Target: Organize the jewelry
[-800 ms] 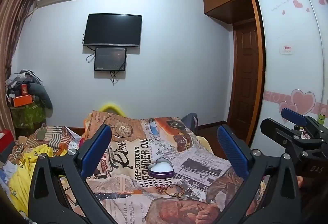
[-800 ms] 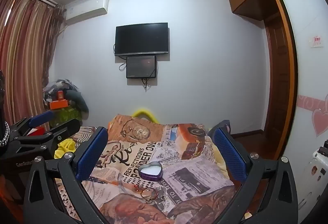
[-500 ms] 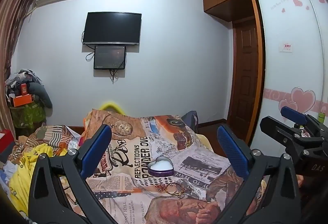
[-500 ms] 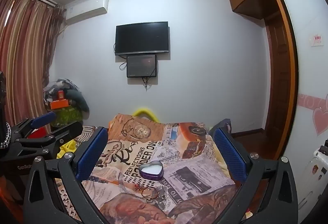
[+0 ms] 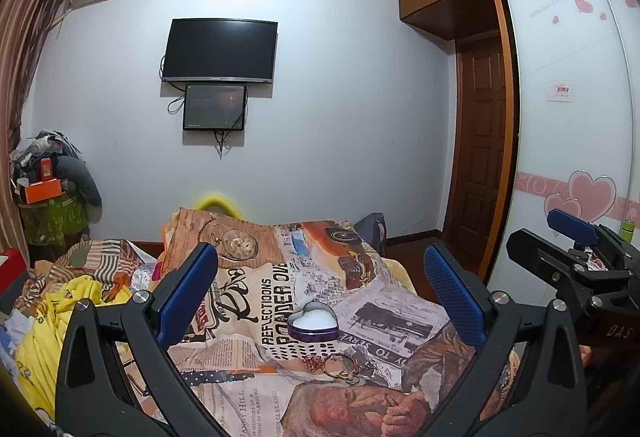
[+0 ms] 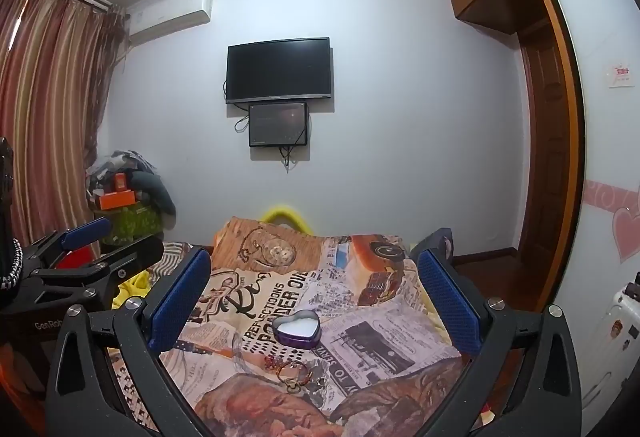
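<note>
On the newsprint bedspread (image 5: 256,301), jewelry (image 5: 334,364) is seen just before the heart-shaped tin (image 5: 313,321); both grippers, left gripper (image 5: 320,297) and right gripper (image 6: 316,293), are held released, nothing grasped.

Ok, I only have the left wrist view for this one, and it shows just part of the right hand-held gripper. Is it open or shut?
Observer: Open. The right wrist view shows the right hand-held gripper with both blue pads wide apart, holding nothing.
Operator: What is it aimed at?
Observer: The heart-shaped tin appears between its pads, with the jewelry nearer the camera on the bedspread.
Operator: Is there anything to its right that I miss?
Observer: A white object with stickers, at the lower right edge.
</note>
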